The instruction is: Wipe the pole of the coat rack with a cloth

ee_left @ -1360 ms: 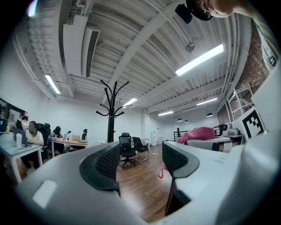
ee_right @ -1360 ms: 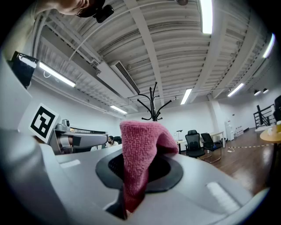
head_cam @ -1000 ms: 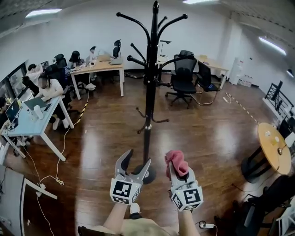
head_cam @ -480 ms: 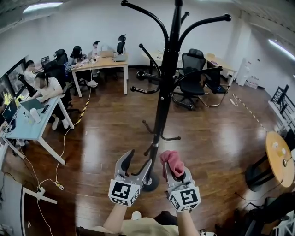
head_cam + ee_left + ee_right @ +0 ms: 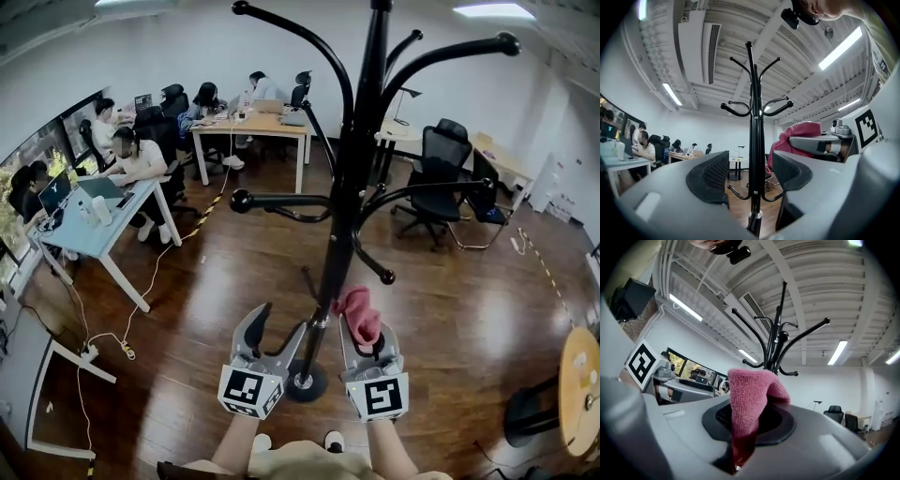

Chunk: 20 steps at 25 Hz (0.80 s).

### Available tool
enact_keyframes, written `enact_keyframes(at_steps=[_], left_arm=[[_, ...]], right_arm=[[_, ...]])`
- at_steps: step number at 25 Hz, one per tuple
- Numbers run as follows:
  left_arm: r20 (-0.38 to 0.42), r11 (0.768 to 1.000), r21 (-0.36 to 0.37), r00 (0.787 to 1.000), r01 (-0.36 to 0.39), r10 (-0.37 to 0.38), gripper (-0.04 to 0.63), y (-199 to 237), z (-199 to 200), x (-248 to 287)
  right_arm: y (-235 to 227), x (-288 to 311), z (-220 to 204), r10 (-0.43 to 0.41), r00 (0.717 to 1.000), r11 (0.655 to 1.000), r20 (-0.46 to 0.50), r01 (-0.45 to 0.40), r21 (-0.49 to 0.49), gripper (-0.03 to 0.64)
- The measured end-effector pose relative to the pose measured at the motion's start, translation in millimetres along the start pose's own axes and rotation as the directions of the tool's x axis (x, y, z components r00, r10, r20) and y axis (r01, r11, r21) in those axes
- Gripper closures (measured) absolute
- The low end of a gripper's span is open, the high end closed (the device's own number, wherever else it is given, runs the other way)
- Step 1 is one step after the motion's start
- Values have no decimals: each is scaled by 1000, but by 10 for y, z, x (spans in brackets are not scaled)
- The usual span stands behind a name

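While right gripper (image 5: 364, 339) fingers clench the cloth (image 5: 359, 314), left gripper (image 5: 281, 321) fingers gape beside pole (image 5: 342, 225).

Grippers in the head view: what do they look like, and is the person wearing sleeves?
The left gripper and right gripper are alike: grey bodies ending in two tapered jaws with dark ribbed pads, each carrying a white cube with black square markers. No cables show. Both forearms are bare, no sleeves; a khaki garment edges the bottom of the head view.
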<state>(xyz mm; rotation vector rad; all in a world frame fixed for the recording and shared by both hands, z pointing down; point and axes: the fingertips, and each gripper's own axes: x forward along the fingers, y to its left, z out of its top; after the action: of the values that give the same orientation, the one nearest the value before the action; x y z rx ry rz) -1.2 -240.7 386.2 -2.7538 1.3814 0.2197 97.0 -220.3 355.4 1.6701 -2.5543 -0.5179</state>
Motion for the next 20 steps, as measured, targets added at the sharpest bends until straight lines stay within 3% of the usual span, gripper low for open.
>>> enact_keyframes(at_steps=[3,5,9,15,17,20], left_arm=[[-7,997,10,997,-73,73,327,175,10,-66],[-8,993,14,994,-113,113,328,339,-4,-143],[-6,984,32,985,-173,173,328,630,67,-341],[17,969,56,971,-239,238,328,931,239,-684],[20,964,56,966,-258,258,327,985,236,-769],[24,960,57,962,-273,272,328,1015,214,-852]], right_arm=[[158,224,424,57,991,998,124,-52,-40,565],[319,340,801,96,969,995,226,-86,-53,565],[600,545,1590,205,887,978,414,-174,-112,566],[776,630,2388,276,782,961,560,-230,-152,568],[802,651,2499,295,765,955,572,-236,-178,569],[781,692,2466,285,773,958,566,-238,-158,569]])
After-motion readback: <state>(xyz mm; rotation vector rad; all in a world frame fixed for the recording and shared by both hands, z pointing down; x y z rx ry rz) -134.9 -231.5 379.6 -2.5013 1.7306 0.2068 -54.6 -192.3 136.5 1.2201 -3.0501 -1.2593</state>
